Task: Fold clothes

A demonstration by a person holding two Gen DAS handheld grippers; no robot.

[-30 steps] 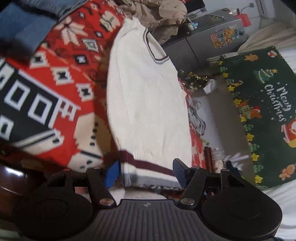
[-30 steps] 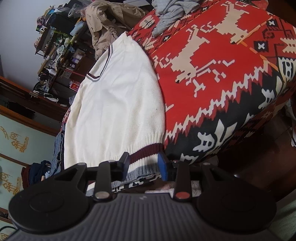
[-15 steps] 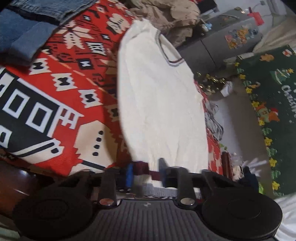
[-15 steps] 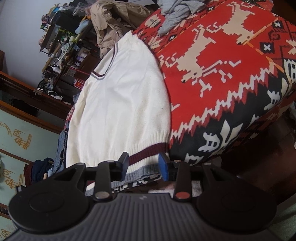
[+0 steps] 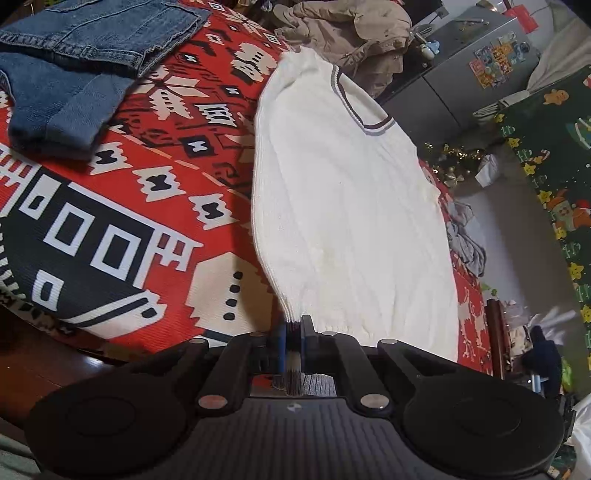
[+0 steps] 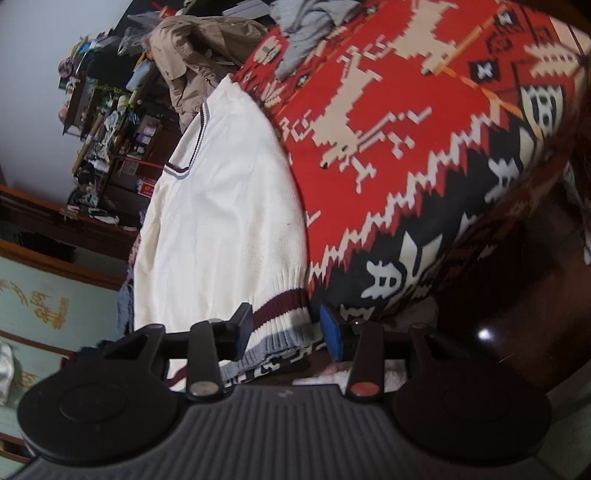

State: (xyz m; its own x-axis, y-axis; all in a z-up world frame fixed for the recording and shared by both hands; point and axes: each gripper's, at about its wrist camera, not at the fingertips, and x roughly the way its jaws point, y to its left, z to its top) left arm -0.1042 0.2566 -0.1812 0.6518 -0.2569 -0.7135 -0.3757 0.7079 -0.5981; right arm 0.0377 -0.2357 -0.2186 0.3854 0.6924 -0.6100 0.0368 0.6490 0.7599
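A cream sweater [image 5: 354, 221] with maroon and grey stripes at hem and collar lies on a red blanket [image 5: 155, 206] patterned in cream and black. Blue denim jeans [image 5: 74, 62] sit near the blanket's far corner beside a tan jacket [image 5: 351, 33].

A lived-in home room. Beyond the fingers [image 5: 282, 339] lies a red patterned blanket [image 5: 122, 206] strewn with clothes: jeans [image 5: 74, 62], a tan jacket [image 5: 351, 33]. To their right stand a magnet-covered fridge [image 5: 476, 74] and a Christmas mat [image 5: 554, 177]; cluttered shelves [image 6: 107, 122] fill the far corner.
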